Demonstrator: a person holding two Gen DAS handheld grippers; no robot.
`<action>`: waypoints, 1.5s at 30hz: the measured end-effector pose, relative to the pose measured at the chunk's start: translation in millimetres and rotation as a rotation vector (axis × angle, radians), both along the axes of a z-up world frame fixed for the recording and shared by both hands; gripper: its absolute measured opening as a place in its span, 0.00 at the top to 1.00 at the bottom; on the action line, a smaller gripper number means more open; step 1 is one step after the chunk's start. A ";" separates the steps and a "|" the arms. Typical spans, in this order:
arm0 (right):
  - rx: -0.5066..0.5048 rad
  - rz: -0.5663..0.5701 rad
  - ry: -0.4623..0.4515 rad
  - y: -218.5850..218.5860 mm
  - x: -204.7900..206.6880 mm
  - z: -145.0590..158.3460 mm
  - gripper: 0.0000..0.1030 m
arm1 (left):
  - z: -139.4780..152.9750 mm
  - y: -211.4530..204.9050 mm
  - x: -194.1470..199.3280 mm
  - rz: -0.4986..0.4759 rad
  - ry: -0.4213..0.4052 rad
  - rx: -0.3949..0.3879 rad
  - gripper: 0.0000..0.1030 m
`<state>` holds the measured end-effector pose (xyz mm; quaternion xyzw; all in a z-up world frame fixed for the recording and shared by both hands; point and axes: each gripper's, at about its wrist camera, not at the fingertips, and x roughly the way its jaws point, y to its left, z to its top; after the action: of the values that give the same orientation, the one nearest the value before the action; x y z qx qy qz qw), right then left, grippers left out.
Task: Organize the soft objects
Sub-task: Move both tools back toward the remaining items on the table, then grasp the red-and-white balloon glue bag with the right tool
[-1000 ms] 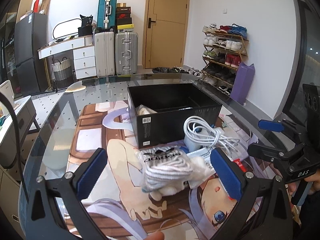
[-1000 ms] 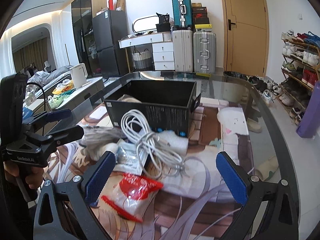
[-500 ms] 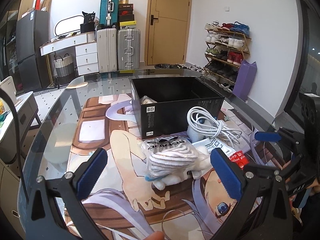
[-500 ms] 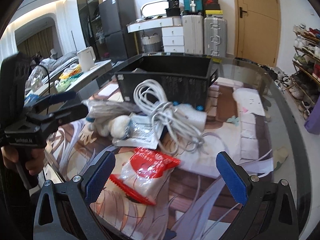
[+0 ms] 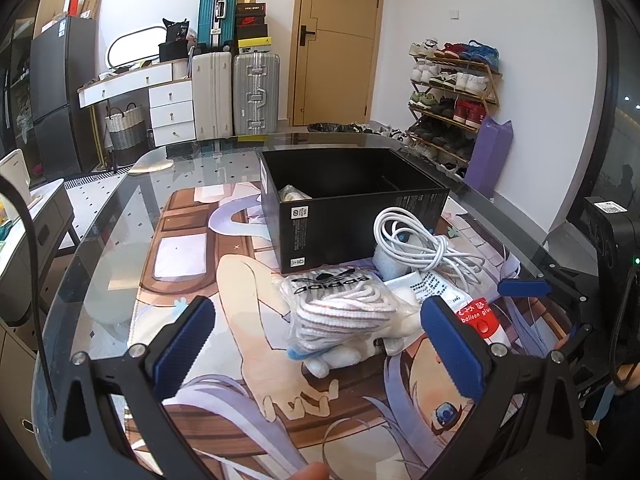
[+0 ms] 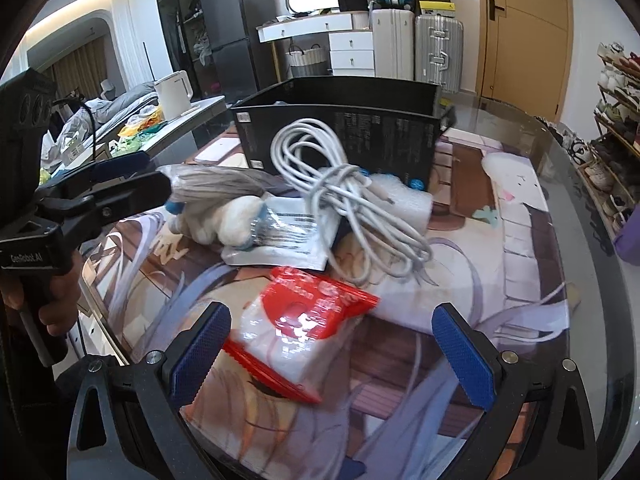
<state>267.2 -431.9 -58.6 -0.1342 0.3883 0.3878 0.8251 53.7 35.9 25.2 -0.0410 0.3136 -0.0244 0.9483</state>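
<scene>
Both grippers are gaping wide, holding nothing: left gripper (image 5: 316, 336) is lining up on the sock pack (image 5: 340, 312), right gripper (image 6: 332, 344) over the red packet (image 6: 304, 320). The black box (image 5: 352, 208) is sitting just behind, probably the drop spot.

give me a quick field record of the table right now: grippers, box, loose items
left hand-held gripper: open, in front of the bagged socks
right hand-held gripper: open, around the red-topped packet
black box: open top, a pale item in one corner
white cable: coiled, lying on the foam roll by the box
plush toy: under the socks
surface: glass table with printed mat
</scene>
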 end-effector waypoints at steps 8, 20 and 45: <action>-0.026 -0.020 0.016 -16.2 13.6 0.4 0.01 | -1.3 1.6 1.5 0.001 0.001 0.001 0.00; -0.038 -0.026 0.019 0.0 5.1 -6.5 0.01 | -2.5 1.5 1.5 -0.001 0.003 0.003 0.00; -0.046 -0.068 0.002 -17.6 18.5 -3.4 0.33 | -4.7 1.3 2.3 -0.006 0.011 0.003 0.00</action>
<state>285.7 -449.6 -62.0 -0.1397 0.4022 0.3507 0.8341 56.1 37.2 20.5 -0.0388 0.3191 -0.0268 0.9465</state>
